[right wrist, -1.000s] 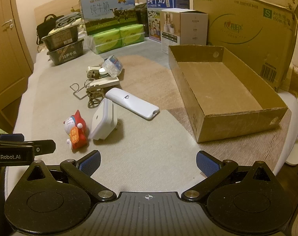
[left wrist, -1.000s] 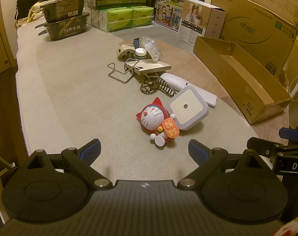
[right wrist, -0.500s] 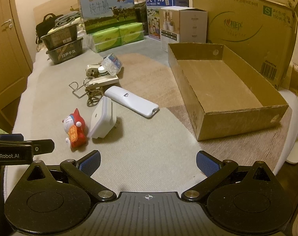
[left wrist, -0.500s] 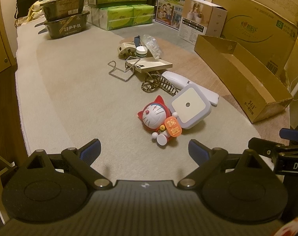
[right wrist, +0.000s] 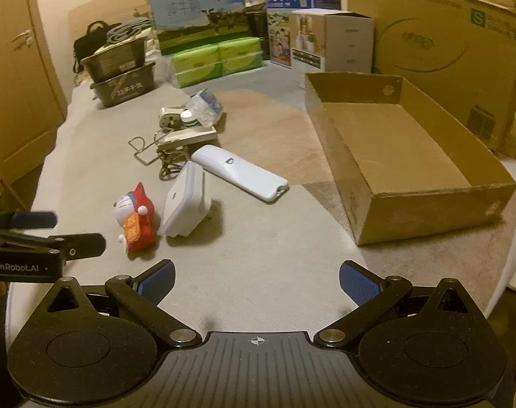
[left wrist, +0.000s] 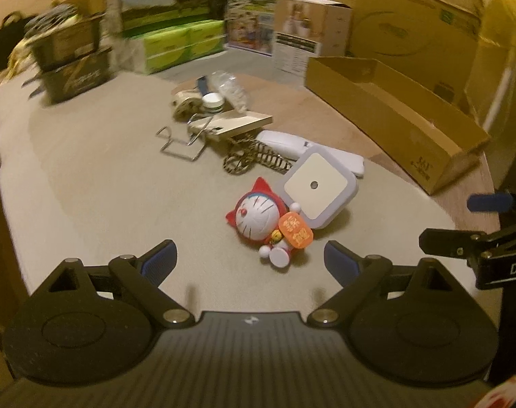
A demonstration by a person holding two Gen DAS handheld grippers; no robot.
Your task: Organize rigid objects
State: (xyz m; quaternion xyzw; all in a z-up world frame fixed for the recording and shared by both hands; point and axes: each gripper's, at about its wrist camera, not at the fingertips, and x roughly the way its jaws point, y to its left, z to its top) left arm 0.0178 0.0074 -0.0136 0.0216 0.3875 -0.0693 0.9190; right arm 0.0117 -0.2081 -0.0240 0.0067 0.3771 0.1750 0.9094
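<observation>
Compared with a second ago, the left gripper [left wrist: 249, 260] is brought nearer the cat figurine [left wrist: 266, 222], which is now framed between its spread, empty fingers. Beside it the white square device [left wrist: 319, 192] is leaned. The right gripper [right wrist: 256, 278] is held wide apart above the mat [right wrist: 258, 248].

Both cameras sit just behind their own spread fingers, low over the grey mat [left wrist: 98, 176] and looking forward across it. The left view faces the red cat figurine [left wrist: 258, 219] close ahead; the right view looks from further right, with the cardboard box [right wrist: 404, 156] near. Both share the figurine, the white square device [right wrist: 184, 199] and the box, and each catches the other gripper at its edge.
</observation>
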